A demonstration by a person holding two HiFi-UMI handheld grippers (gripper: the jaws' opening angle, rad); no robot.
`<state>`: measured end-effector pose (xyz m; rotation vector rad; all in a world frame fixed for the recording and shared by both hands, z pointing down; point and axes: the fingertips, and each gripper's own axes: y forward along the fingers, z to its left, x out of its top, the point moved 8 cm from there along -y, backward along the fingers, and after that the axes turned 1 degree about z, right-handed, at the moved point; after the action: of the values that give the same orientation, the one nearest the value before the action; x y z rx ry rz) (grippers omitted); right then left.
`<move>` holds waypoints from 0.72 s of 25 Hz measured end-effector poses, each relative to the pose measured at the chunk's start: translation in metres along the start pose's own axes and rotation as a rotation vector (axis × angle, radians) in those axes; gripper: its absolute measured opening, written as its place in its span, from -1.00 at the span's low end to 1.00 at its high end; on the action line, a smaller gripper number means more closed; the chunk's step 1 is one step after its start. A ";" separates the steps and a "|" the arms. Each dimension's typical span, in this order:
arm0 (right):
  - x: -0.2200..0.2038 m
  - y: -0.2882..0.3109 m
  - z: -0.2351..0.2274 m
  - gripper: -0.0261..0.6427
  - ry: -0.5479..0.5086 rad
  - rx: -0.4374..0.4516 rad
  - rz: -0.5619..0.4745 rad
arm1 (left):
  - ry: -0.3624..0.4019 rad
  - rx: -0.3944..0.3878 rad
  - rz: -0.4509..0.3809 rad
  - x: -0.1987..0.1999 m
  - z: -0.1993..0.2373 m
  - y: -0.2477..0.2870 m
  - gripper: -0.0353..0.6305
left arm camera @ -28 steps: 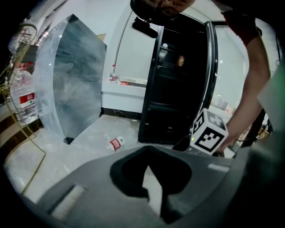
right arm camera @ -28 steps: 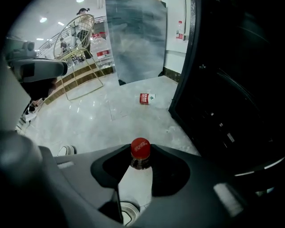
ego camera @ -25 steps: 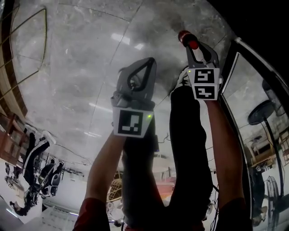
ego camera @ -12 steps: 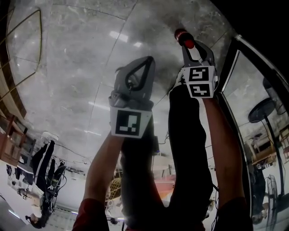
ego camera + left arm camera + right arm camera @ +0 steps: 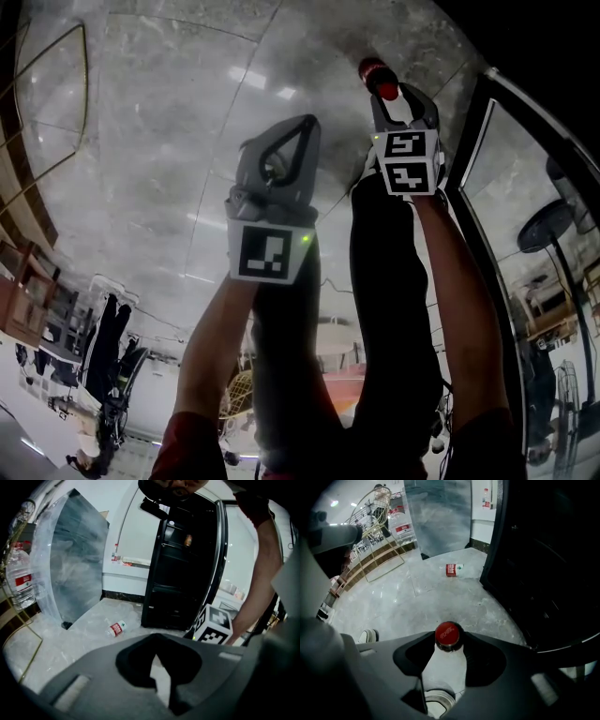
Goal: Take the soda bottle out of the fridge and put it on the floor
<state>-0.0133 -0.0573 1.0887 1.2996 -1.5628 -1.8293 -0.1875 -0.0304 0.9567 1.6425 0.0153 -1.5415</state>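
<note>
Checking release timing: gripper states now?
Left gripper: jaws closed, empty.
Right gripper: jaws just opening, loose around soda bottle cap.

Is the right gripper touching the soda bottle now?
Cannot tell. Right gripper view: the soda bottle cap sits between the jaws of the right gripper, which have just been opening; no plain gap or contact.

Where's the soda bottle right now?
Head view, upper right: the soda bottle sits beside the fridge, its red cap between the right tool's jaws, which have just been opening.
</note>
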 end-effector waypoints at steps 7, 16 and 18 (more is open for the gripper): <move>-0.009 -0.011 0.002 -0.39 0.073 0.047 0.037 | -0.004 0.008 0.015 0.005 -0.003 -0.010 -0.90; -0.015 -0.063 0.017 -0.39 0.063 0.109 0.088 | 0.012 -0.011 0.108 0.030 -0.015 -0.030 -0.90; -0.016 -0.080 0.024 -0.39 0.032 0.129 0.099 | 0.015 -0.016 0.124 0.041 -0.022 -0.039 -0.90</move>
<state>-0.0051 -0.0085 1.0199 1.2761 -1.7210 -1.6645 -0.1815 -0.0147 0.8981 1.6124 -0.0648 -1.4314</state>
